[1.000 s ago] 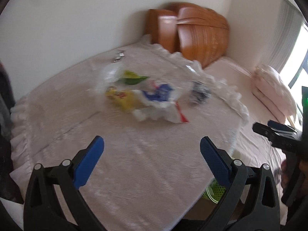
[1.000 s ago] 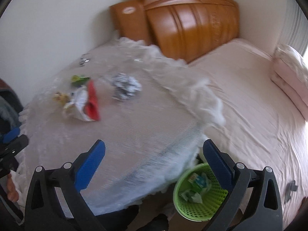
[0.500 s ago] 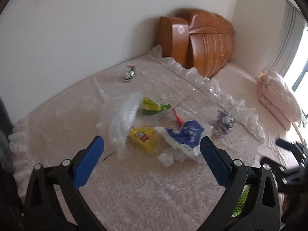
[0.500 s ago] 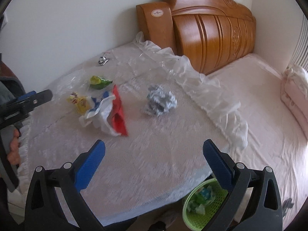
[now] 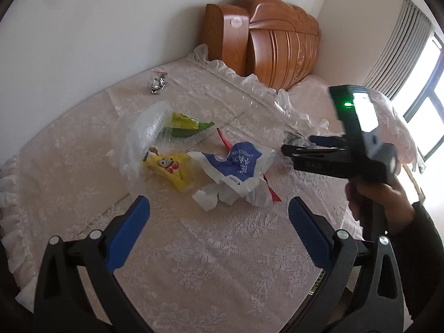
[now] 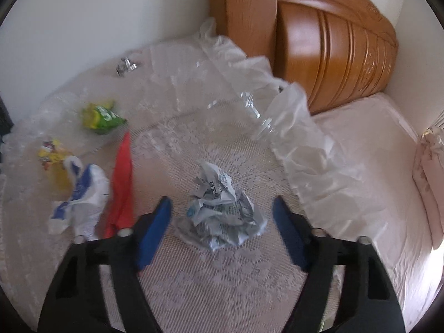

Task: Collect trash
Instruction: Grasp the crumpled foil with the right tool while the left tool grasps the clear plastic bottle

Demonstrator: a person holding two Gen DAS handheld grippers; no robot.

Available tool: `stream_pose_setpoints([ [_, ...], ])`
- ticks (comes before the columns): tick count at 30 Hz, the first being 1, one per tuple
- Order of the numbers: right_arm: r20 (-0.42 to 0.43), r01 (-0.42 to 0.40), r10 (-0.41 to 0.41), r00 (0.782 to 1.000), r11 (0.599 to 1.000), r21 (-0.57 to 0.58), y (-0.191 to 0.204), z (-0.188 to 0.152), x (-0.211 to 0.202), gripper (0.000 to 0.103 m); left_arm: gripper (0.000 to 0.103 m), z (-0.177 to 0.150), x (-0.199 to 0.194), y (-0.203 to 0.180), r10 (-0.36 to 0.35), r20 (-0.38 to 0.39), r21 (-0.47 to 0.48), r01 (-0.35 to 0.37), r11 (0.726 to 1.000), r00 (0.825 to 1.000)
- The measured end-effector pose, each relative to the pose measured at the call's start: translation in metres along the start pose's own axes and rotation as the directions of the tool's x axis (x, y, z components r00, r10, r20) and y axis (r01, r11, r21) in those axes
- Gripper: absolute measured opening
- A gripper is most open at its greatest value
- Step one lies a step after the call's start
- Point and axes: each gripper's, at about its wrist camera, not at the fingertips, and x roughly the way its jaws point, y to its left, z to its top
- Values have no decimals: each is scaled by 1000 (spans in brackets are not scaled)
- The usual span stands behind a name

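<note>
Trash lies on a lace-covered table [image 5: 222, 263]. A crumpled newspaper ball [image 6: 222, 208] sits between the open fingers of my right gripper [image 6: 222, 216], which also shows in the left wrist view [image 5: 302, 149]. My left gripper [image 5: 219, 219] is open and empty, just short of a white-and-blue plastic bag [image 5: 238, 172] with a red wrapper [image 6: 120, 183] under it. A yellow snack packet [image 5: 169, 169], a clear plastic bag [image 5: 144, 138], a green-yellow packet [image 5: 188, 127] and a small foil wrapper [image 5: 156, 84] lie further off.
A wooden headboard [image 5: 277, 47] and cabinet [image 5: 224, 36] stand behind the table by the white wall. A bed with pink sheet [image 6: 383, 166] lies to the right, with pillows [image 6: 430, 161]. A clear plastic cover hangs over the table's frilled right edge [image 6: 277, 105].
My right gripper has moved forward and down so that the newspaper ball now sits between its fingers. My left gripper has moved slightly closer to the white-and-blue bag.
</note>
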Motion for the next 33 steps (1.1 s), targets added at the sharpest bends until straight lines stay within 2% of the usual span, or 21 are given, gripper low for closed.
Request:
stream_pose_setpoints([
  [1, -6, -7, 8, 1000, 1000, 15, -3, -1, 3, 51, 95, 0, 0, -1, 0, -1, -1, 0, 1000, 1000],
  [6, 31, -60, 58, 998, 995, 81, -20, -3, -7, 43, 95, 6, 4, -10, -9, -4, -5, 9, 1000, 1000],
  [14, 117, -110, 92, 989, 981, 159, -52, -23, -49, 43, 95, 50, 24, -43, -54, 6, -23, 54, 998, 999],
  [17, 143, -101, 76, 987, 979, 175, -65, -35, -67, 43, 95, 73, 42, -62, -65, -6, -60, 65, 996, 998],
  [22, 168, -94, 55, 984, 968, 231, -101, -65, -91, 43, 95, 108, 82, -95, -54, -44, -184, 45, 982, 998],
  [27, 172, -101, 55, 983, 958, 269, -131, -93, -106, 43, 95, 135, 131, -122, -3, -73, -345, -23, 938, 997],
  [30, 170, -113, 66, 983, 951, 289, -148, -109, -110, 43, 95, 148, 167, -126, 75, -104, -450, -115, 886, 992],
  [33, 169, -125, 76, 983, 946, 299, -162, -121, -114, 43, 95, 157, 198, -124, 169, -143, -527, -219, 821, 975],
])
